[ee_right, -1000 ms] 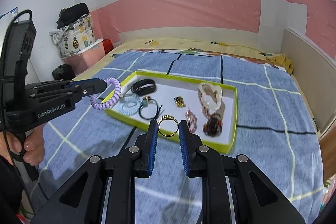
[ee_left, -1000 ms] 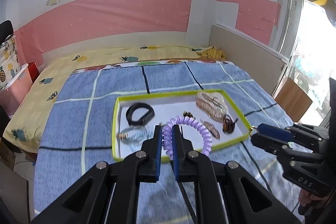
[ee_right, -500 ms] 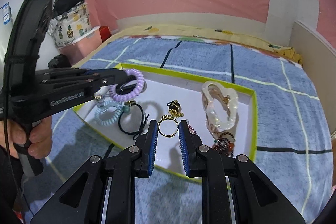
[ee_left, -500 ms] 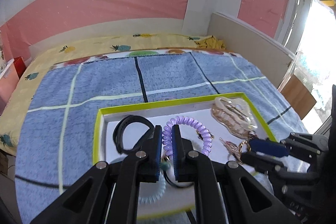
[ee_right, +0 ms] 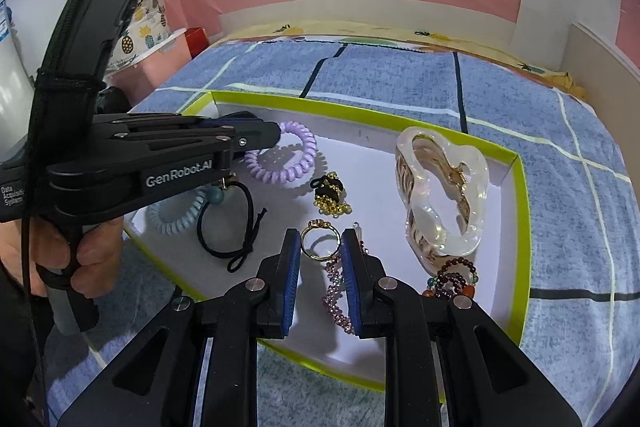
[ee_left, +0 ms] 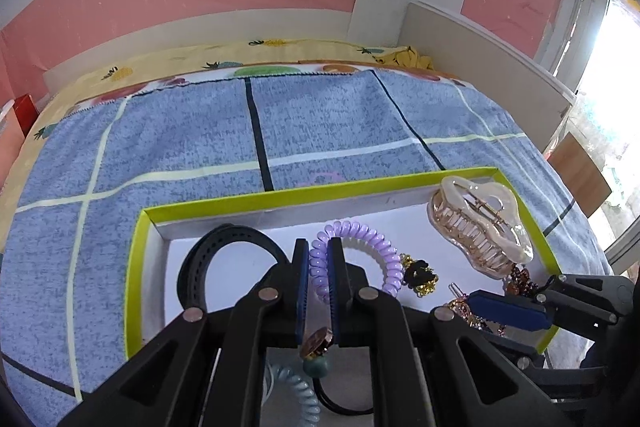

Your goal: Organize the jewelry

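Note:
A lime-rimmed white tray [ee_left: 320,193] [ee_right: 360,107] lies on the bed. My left gripper [ee_left: 318,251] [ee_right: 272,135] is shut on a purple coil hair tie [ee_left: 372,243] [ee_right: 288,163], held low inside the tray's left half; I cannot tell whether the tie touches the floor. My right gripper [ee_right: 320,243] [ee_left: 476,301] is shut on a gold ring [ee_right: 320,225] just above the tray's near part. Below the ring lies a pink beaded clip [ee_right: 336,287]. A clear hair claw [ee_right: 440,199] [ee_left: 480,231] rests at the tray's right.
Also in the tray are a black band [ee_left: 224,247], a light blue coil tie [ee_right: 176,219], a black elastic [ee_right: 228,227], a gold-and-black piece [ee_right: 330,195] and a dark red bead bracelet [ee_right: 452,279]. A blue checked blanket [ee_left: 180,147] surrounds it. A hand [ee_right: 92,267] grips the left tool.
Both grippers have come forward and down from outside the tray's near rim to low over its inside. Each still carries its piece: the purple tie and the gold ring.

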Motion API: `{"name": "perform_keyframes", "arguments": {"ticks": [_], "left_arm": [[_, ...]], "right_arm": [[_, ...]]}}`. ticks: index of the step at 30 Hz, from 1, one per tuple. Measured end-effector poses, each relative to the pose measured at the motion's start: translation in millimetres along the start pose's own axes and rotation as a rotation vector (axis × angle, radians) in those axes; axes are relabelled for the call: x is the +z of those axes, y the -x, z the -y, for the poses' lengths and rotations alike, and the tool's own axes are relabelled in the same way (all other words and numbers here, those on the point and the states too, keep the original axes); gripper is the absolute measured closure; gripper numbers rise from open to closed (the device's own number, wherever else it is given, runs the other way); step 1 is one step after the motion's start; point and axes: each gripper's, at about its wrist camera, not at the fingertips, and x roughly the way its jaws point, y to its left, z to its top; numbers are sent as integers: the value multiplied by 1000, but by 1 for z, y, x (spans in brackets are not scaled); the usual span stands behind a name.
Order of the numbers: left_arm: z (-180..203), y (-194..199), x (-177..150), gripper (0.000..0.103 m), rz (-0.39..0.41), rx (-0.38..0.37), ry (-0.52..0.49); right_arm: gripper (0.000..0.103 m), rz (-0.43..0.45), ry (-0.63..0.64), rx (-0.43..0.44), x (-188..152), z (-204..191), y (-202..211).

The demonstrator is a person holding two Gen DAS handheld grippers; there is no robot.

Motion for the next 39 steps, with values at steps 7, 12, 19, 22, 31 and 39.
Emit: {"name": "perform_keyframes", "arguments": {"ticks": [7,12,19,22,31,39], "left_arm": [[2,-7,0,93,-26,6,-15],[2,-7,0,93,-26,8,-14],[-1,5,-2,93,-3,-3,1],[0,15,-3,90,10,-5,-2],[4,62,-19,86,64,15,11],[22,124,-59,83,122,64,-1]], "right_arm": [[82,-6,18,-7,3,-4,-3],[80,-4,17,-6,2,-5,-2],[77,18,16,-2,2,-6,8],[74,36,11,3,1,-7,17],[73,91,-27,-10,-14,-7,58],[72,142,-55,-50,-40,-19,108]]}}
